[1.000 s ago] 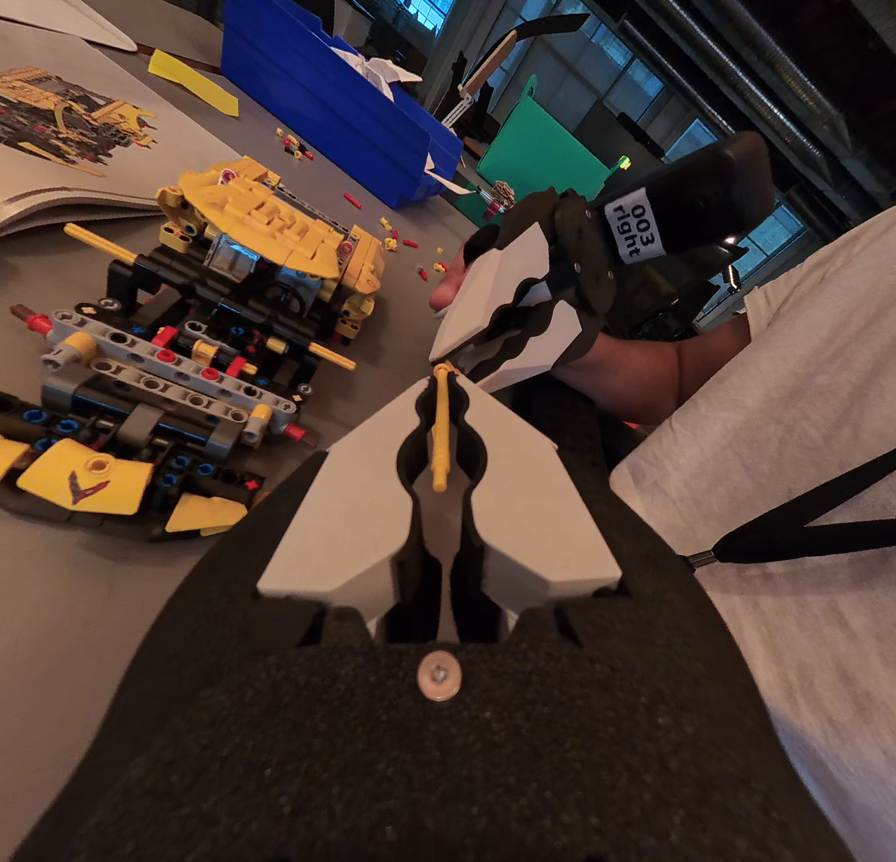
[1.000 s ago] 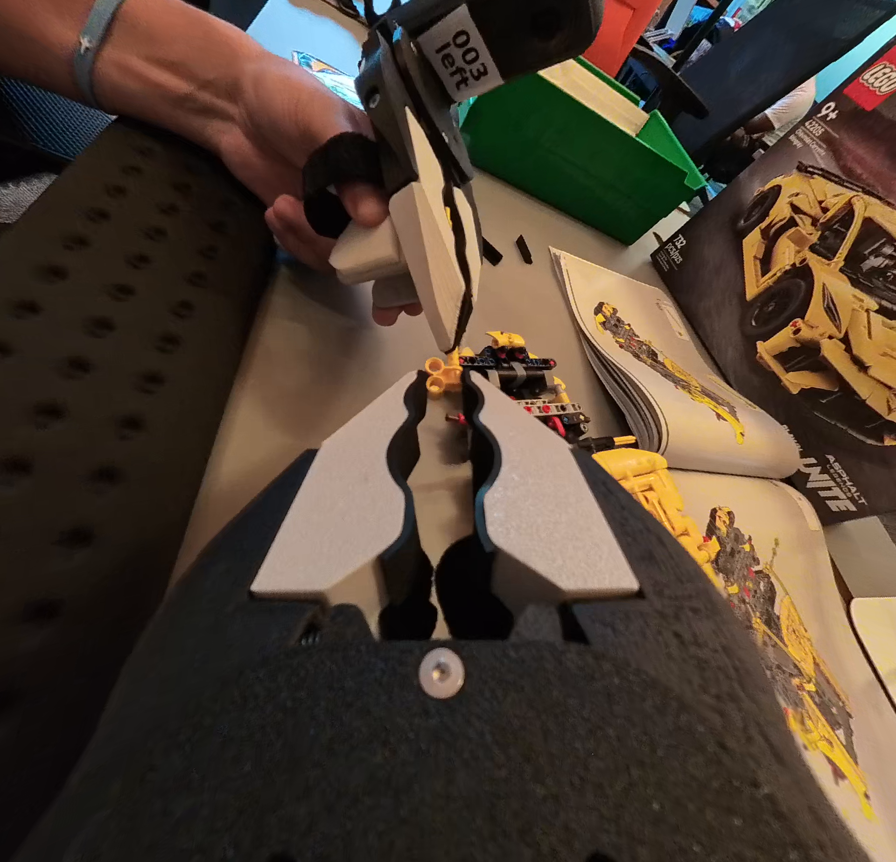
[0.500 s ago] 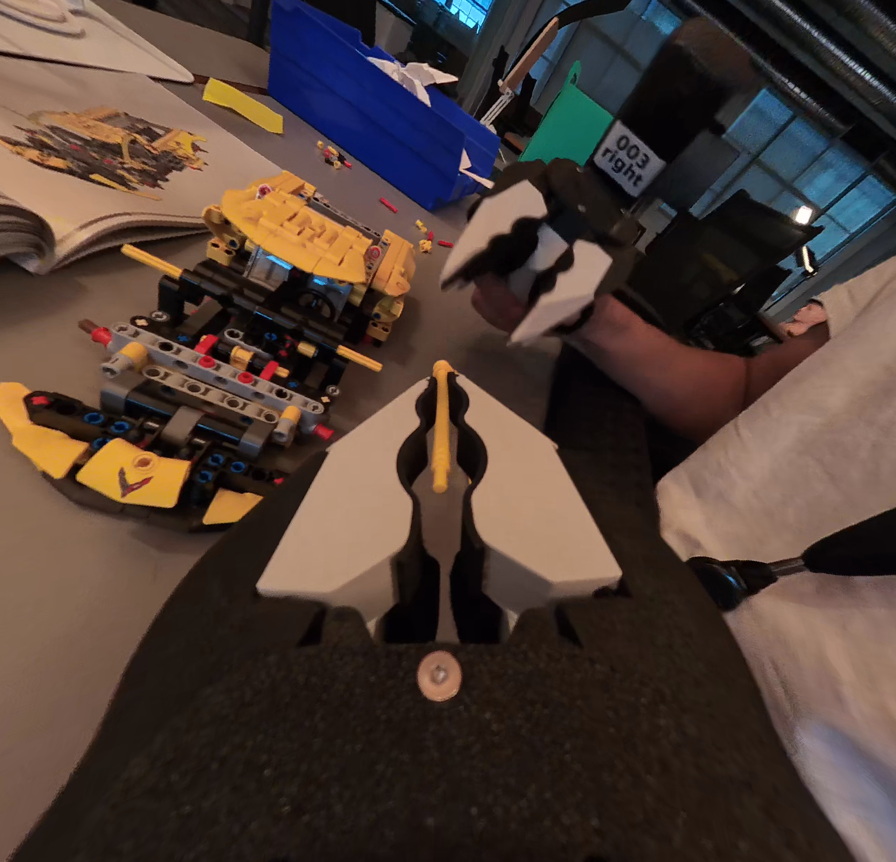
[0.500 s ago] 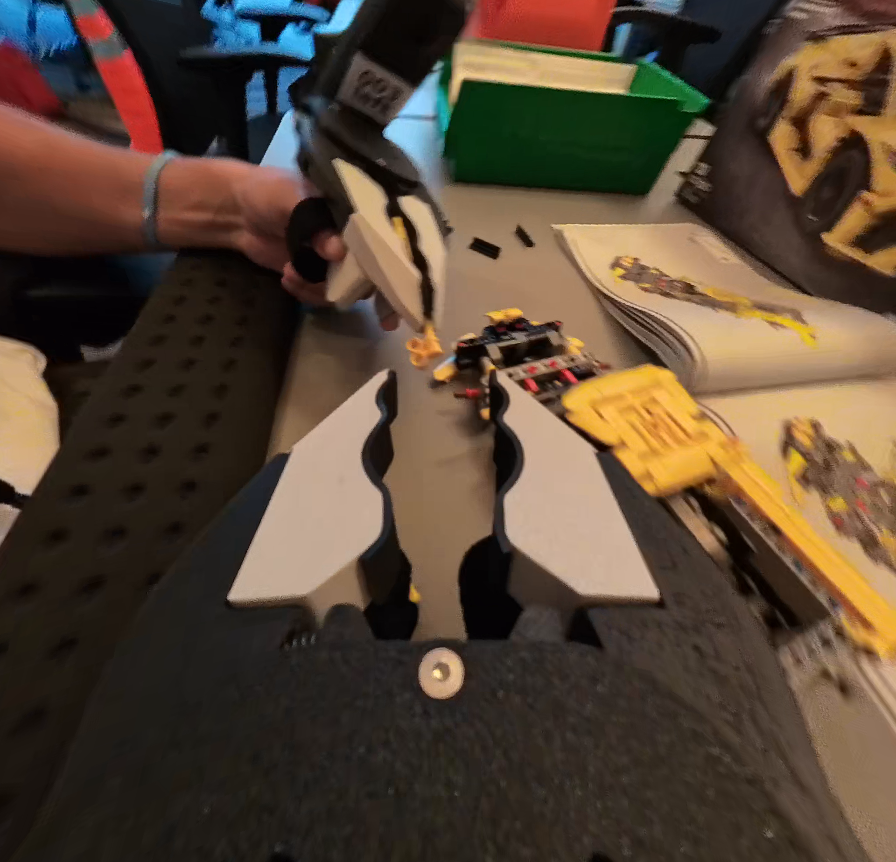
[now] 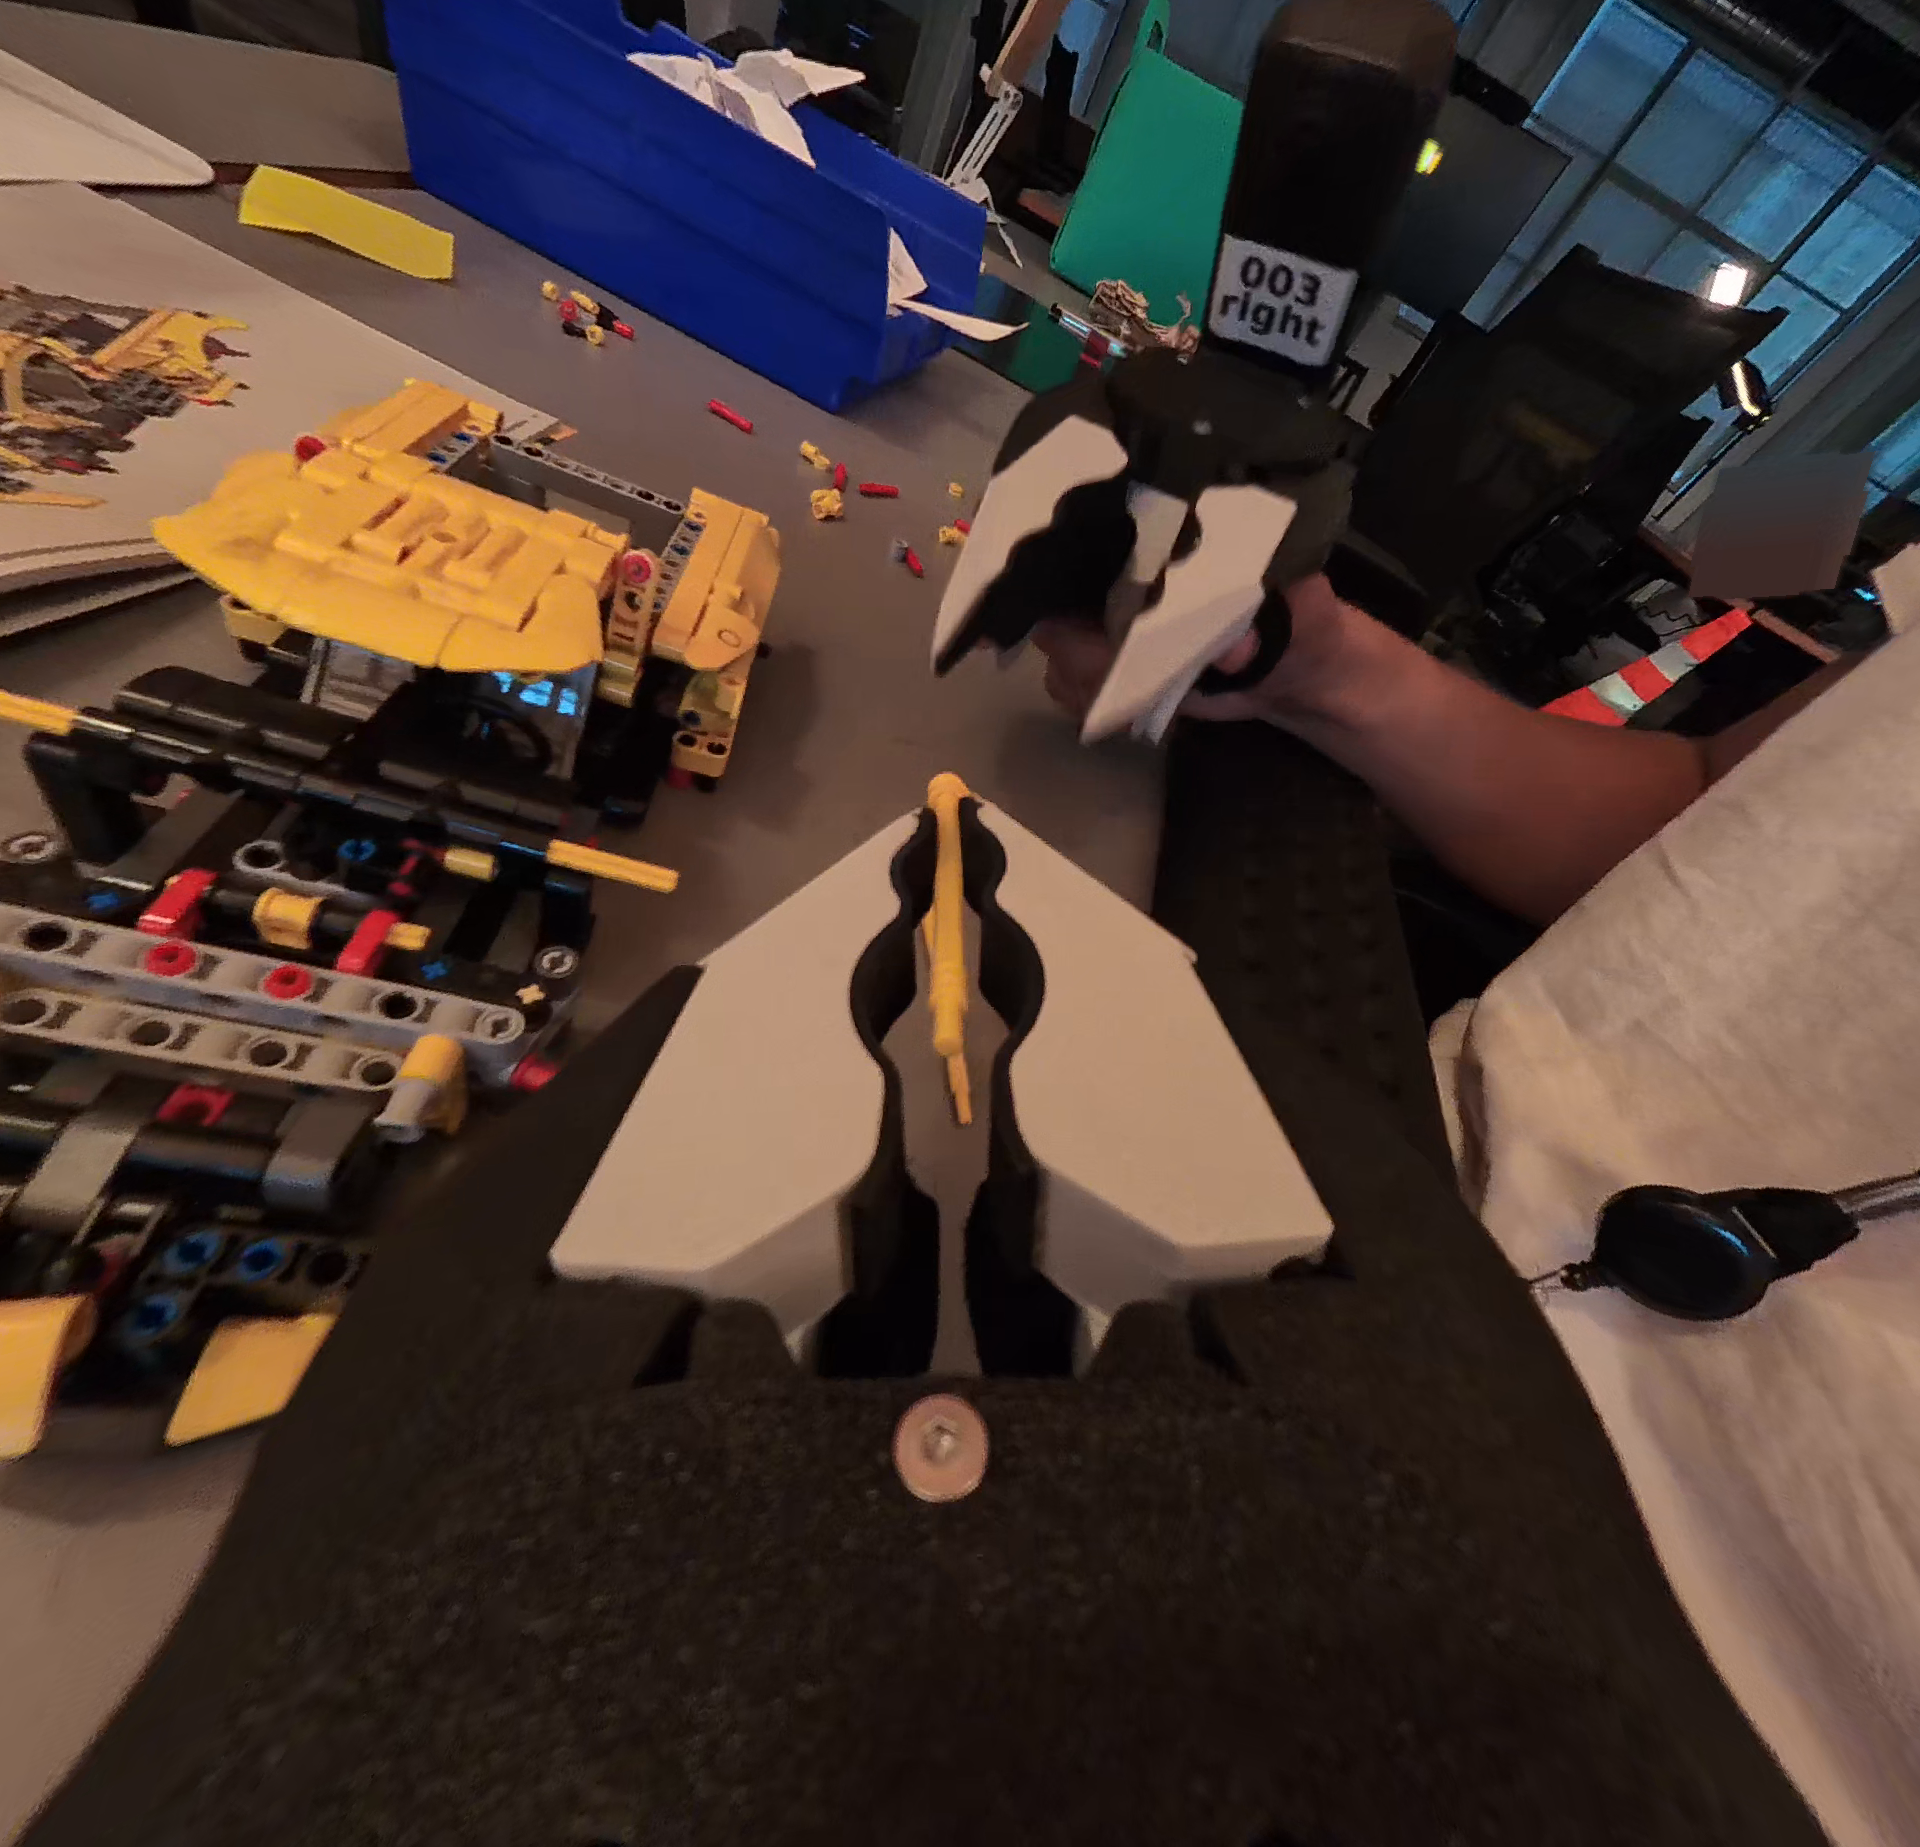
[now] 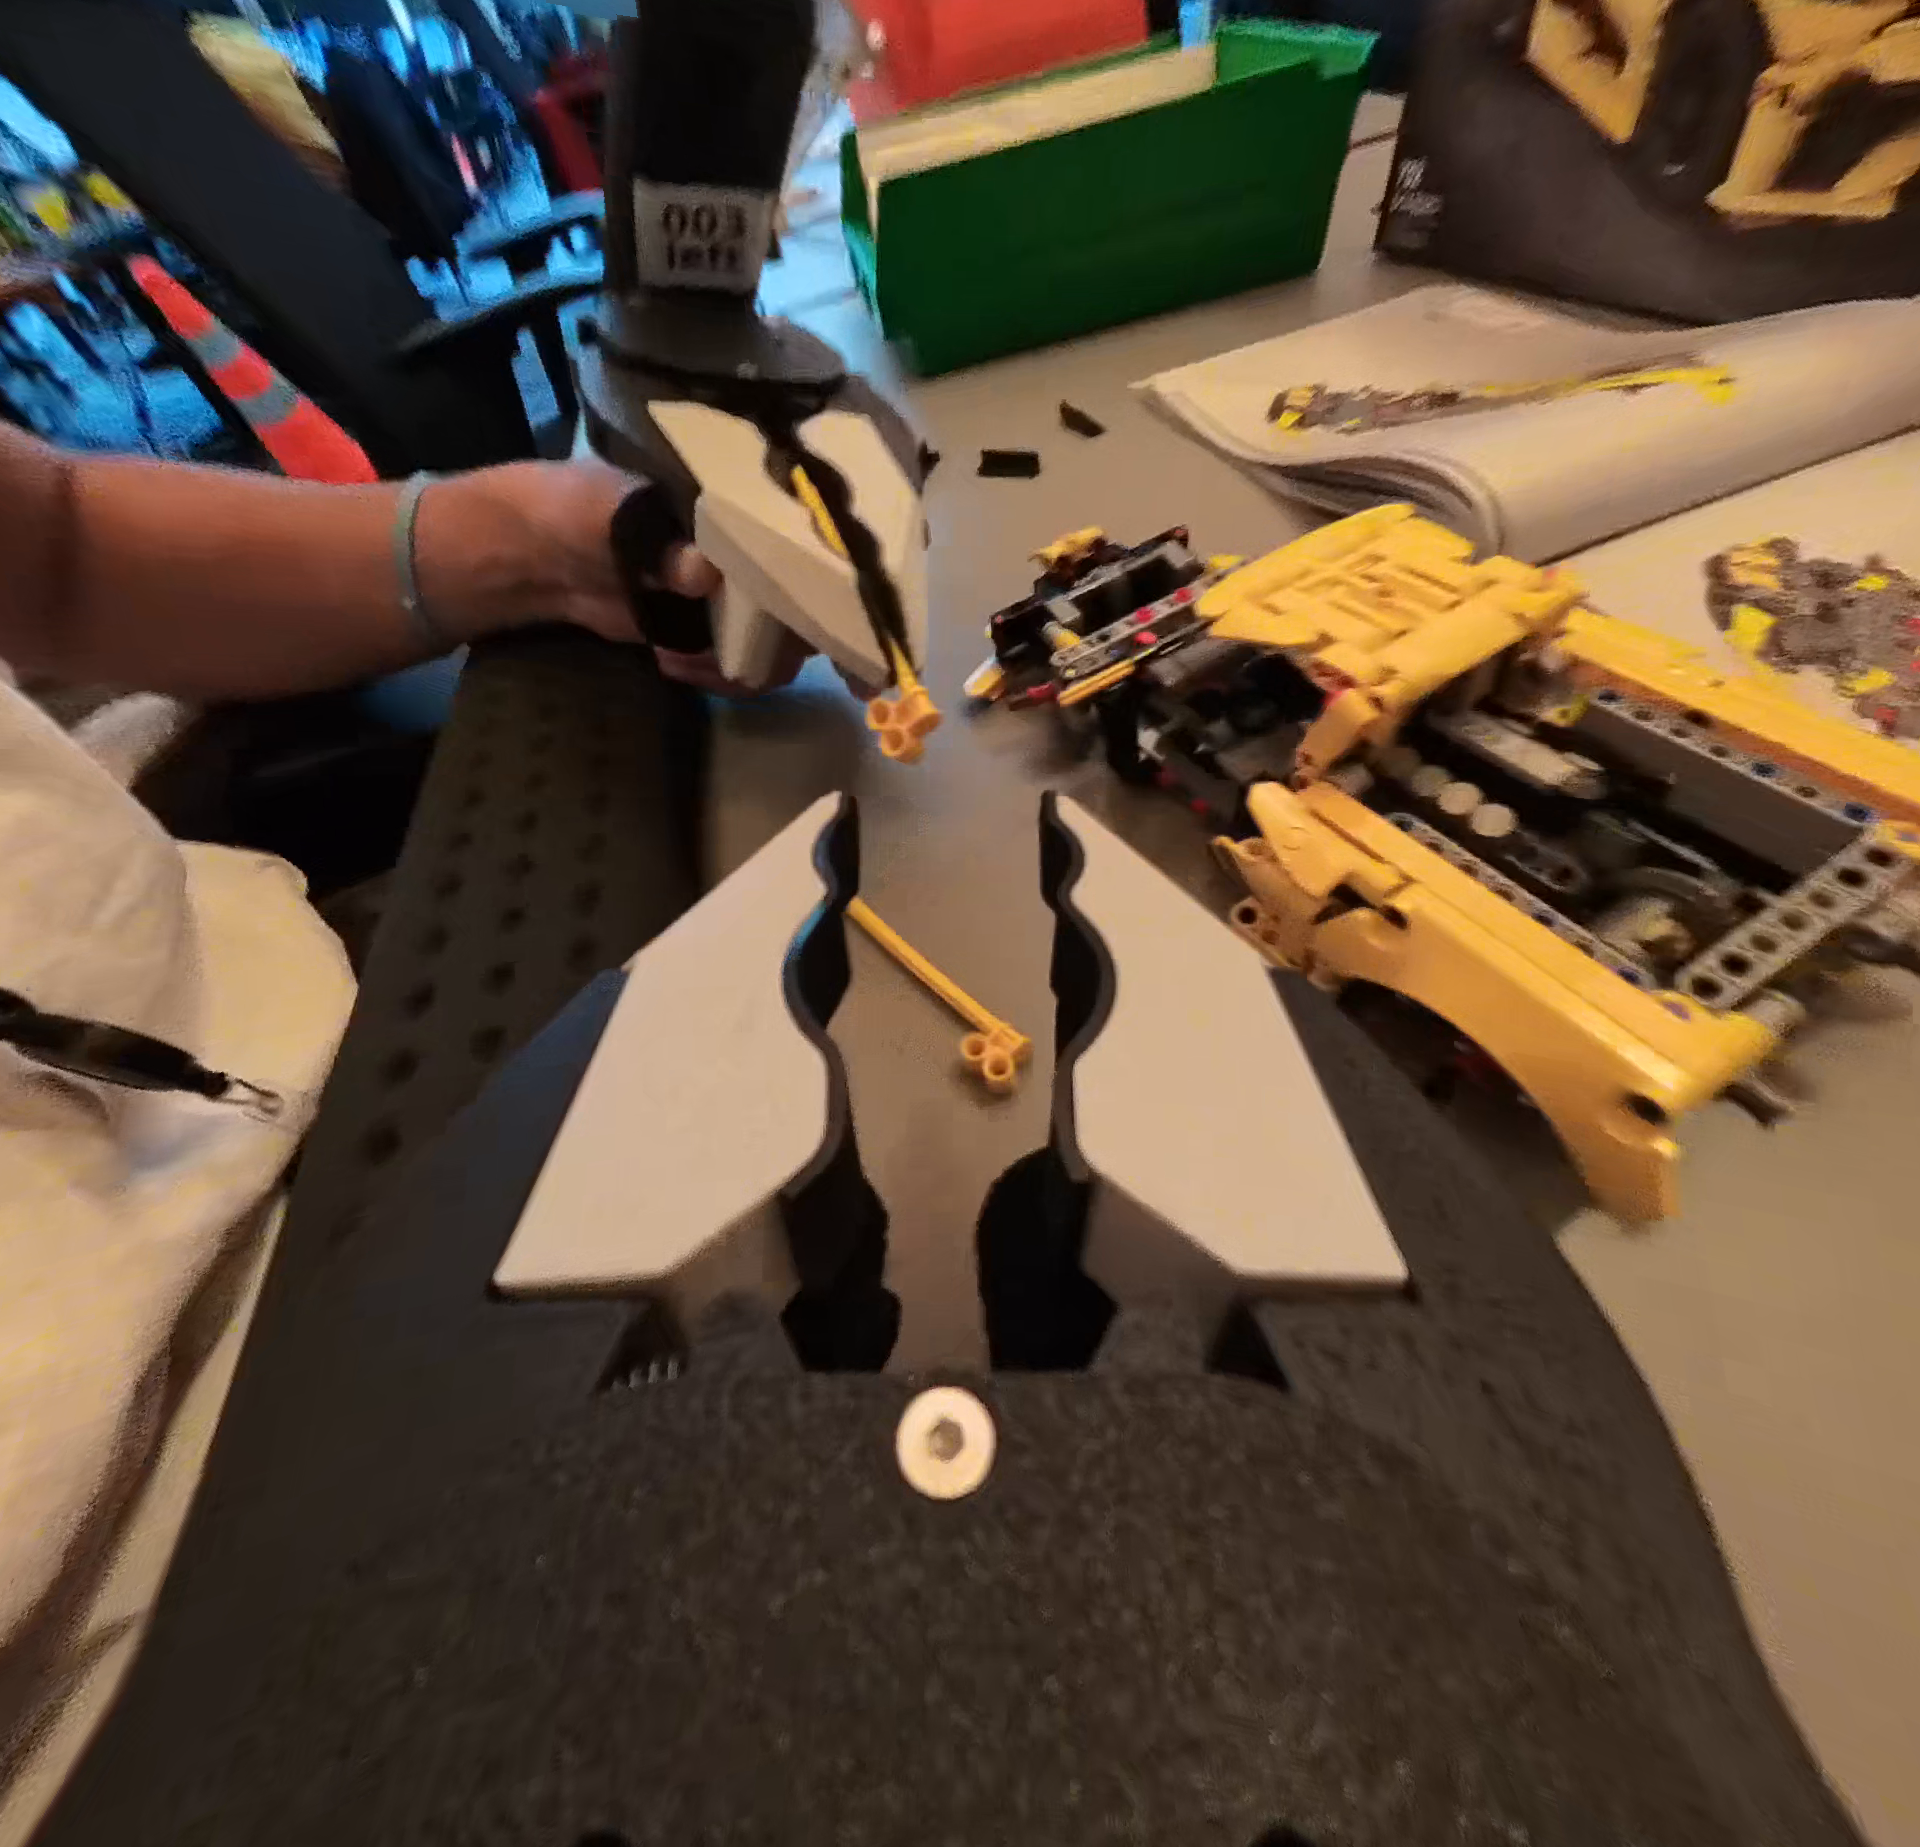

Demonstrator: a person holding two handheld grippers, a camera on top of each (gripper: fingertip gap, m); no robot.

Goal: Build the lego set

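Observation:
My left gripper [image 5: 948,810] is shut on a thin yellow axle [image 5: 948,950] that runs lengthwise between its pads. In the right wrist view this gripper [image 6: 896,654] hangs above the table, with a small yellow connector [image 6: 902,722] on the axle's lower end. My right gripper [image 6: 945,810] is open and holds nothing. A second yellow axle with a connector [image 6: 935,987] lies on the table below its spread fingers, touching neither pad. The right gripper also shows in the left wrist view [image 5: 1039,675], open. The part-built yellow and black car [image 5: 416,654] [image 6: 1455,758] stands on the grey table [image 5: 862,675].
A blue bin [image 5: 644,166] and small loose parts [image 5: 852,488] are at the back. A green bin [image 6: 1091,208], the set's box [image 6: 1662,114] and open instruction booklets [image 6: 1507,415] lie beyond the car. A black perforated pad [image 6: 520,862] lies along the near edge. There is about 5 cm between the tips of the two grippers.
My right gripper was nearly shut at the connector on the left gripper's axle; it has opened and drawn back. The connector stays on the axle. The left gripper keeps its hold.

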